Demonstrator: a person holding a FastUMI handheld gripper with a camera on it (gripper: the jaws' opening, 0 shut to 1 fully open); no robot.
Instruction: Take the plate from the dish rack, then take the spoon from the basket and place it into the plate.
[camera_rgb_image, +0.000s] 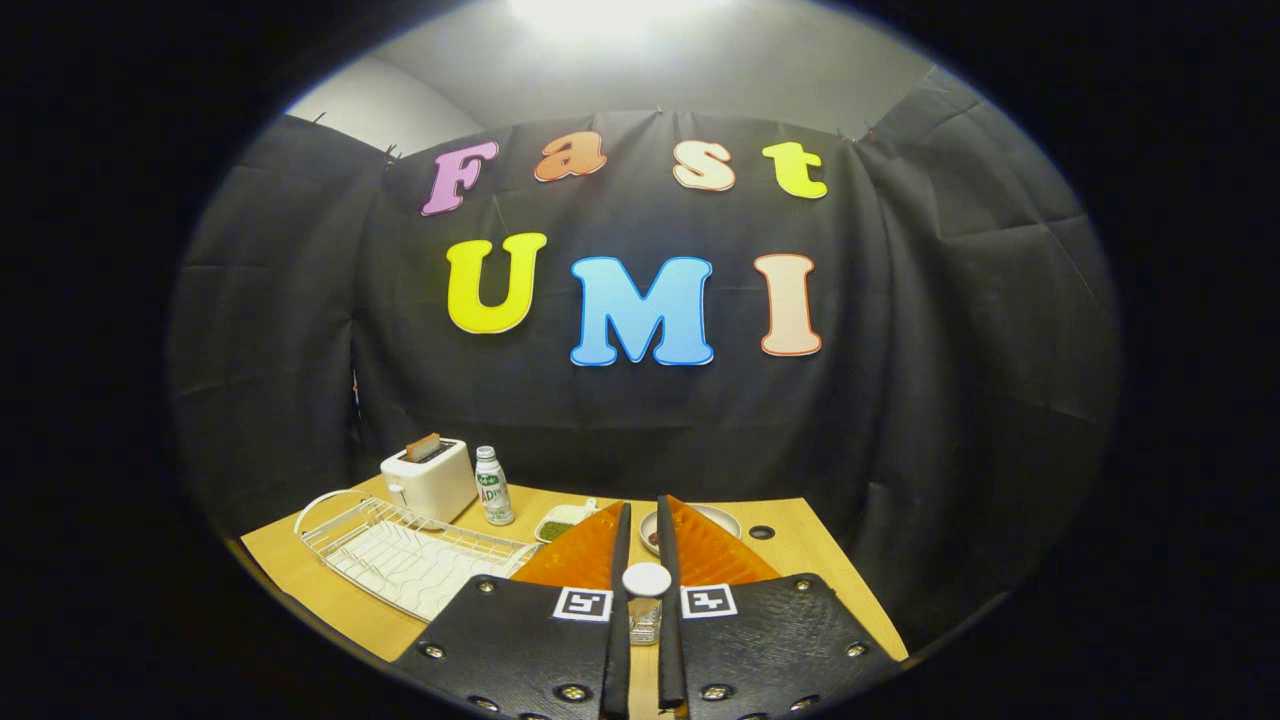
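My gripper (641, 520) hangs above the near end of the wooden table (810, 560), fingers drawn close together with only a narrow slot between them — they clasp nothing that I can see. Taking the dish rack (405, 555) as my mark: it sits left of my fingers, and no plate stands in it. The plate (715, 520) lies to the rack's right, just beyond my fingertips. A toaster (430, 478) and a small bottle (492, 486) stand behind the rack — a small green-filled dish (562, 522) at its far right corner.
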